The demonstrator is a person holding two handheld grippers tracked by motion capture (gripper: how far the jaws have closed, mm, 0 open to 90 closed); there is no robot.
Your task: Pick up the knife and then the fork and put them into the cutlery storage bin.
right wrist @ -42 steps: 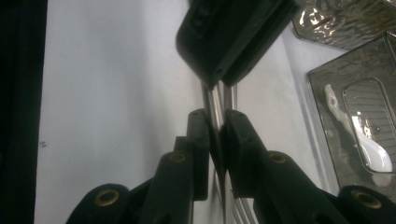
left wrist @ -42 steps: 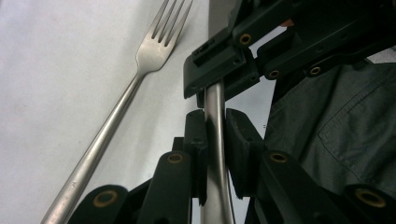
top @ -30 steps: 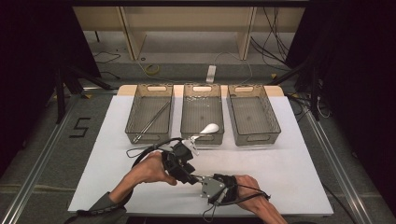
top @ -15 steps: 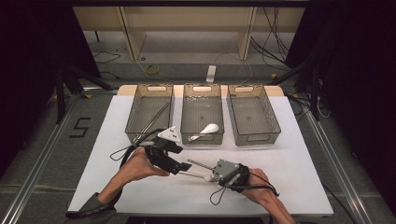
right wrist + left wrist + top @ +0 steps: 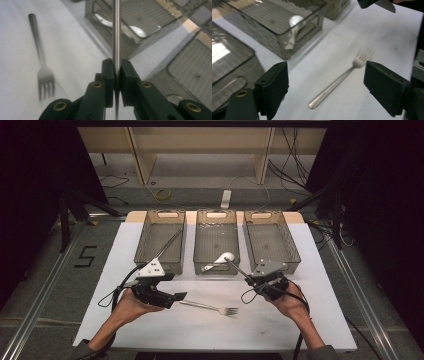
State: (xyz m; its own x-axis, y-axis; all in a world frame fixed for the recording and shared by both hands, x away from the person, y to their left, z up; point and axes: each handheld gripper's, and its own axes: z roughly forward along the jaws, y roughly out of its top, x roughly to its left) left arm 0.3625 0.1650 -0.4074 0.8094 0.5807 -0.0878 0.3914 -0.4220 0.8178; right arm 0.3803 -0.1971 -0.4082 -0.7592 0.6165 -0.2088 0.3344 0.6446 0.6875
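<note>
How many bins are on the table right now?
3, in a row along the far side of the white mat: the left bin holding a long utensil, the middle bin holding a white spoon, and the right bin.

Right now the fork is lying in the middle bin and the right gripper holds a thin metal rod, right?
Not quite. The fork lies on the white table, in front of the bins, as the high view shows. The right gripper does hold the thin metal rod.

Three clear bins (image 5: 269,242) line up at twelve o'clock. One fork (image 5: 210,307) lies loose at six, one white spoon (image 5: 220,259) sits in the middle bin, and one metal rod (image 5: 237,269) is clamped at three o'clock.
</note>
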